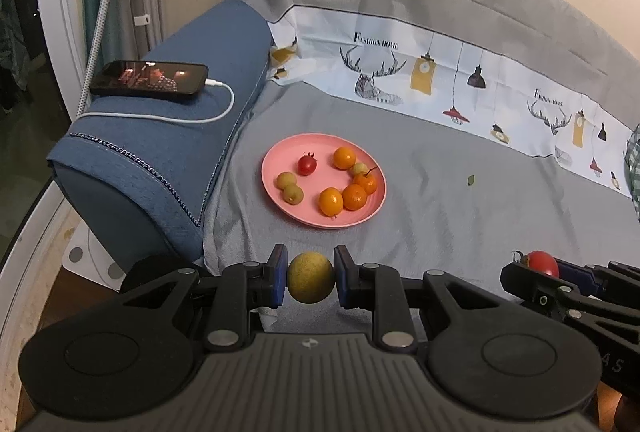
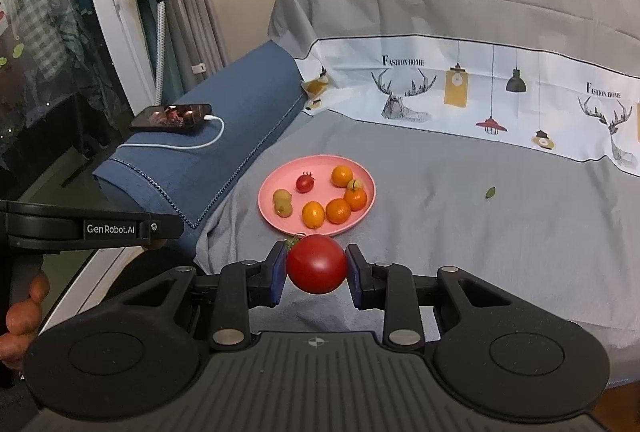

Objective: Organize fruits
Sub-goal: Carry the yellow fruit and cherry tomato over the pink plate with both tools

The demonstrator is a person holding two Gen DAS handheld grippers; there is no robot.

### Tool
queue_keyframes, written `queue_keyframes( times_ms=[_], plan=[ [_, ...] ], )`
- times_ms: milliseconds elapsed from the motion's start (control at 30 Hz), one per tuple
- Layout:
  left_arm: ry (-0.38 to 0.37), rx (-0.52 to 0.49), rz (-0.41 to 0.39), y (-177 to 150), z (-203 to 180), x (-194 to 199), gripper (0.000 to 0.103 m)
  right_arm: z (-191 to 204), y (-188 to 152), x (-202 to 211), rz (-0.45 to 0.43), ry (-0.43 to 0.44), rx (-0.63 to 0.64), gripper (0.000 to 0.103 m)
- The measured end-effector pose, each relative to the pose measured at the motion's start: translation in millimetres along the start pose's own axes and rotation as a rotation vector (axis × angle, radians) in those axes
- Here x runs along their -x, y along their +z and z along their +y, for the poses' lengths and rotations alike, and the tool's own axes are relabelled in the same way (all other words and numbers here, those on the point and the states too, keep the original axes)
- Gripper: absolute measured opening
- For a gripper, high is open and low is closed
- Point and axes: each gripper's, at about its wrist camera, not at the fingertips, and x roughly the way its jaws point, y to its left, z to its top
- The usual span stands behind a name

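1. My left gripper (image 1: 311, 282) had its blue pads pinching a round yellow-green fruit (image 1: 311, 283) from both sides, held above the grey sheet (image 1: 440, 200) and short of the plate.
2. My right gripper (image 2: 316, 266) was clamped on a red tomato (image 2: 316, 264), its green stem end turned toward the left pad. From the left wrist view, the same tomato showed at the right edge between that gripper's fingers.
3. The pink plate (image 1: 276, 152) lay flat on the sheet ahead of both grippers, close to the blue armrest (image 1: 168, 160).
4. On the plate I counted a small red tomato (image 1: 307, 165) toward the back left, two pale green fruits (image 1: 290, 186) touching each other at the left, and four orange fruits (image 1: 345, 188) in an arc along the right side, with another pale green one tucked between the two farthest.
5. A small green leaf (image 1: 471, 180) lay on the sheet, well apart to the right of the plate.
6. A phone (image 1: 150, 77) with its screen lit rested on top of the armrest, a white cable (image 1: 180, 118) plugged into it.
7. The printed border (image 1: 440, 72) of the sheet ran up along the backrest behind the plate.
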Motion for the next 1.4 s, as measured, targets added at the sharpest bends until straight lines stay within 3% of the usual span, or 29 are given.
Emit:
queue_keyframes(
  times_ms=[367, 600, 1000, 1400],
  plan=[
    [0.008, 0.004, 0.068, 12, 9, -40, 0.027, -4, 6, -40, 0.091, -0.006, 0.004, 0.032],
    [0.007, -0.004, 0.124, 37, 7, -73, 0.027, -11, 22, -71, 0.111, -0.014, 0.022, 0.032],
    [0.038, -0.037, 0.166, 87, 1, -147, 0.027, -26, 52, -154, 0.153, 0.006, -0.013, 0.032],
    [0.085, -0.055, 0.212, 118, 0, -232, 0.027, -28, 76, -236, 0.136, 0.016, 0.059, 0.032]
  ],
)
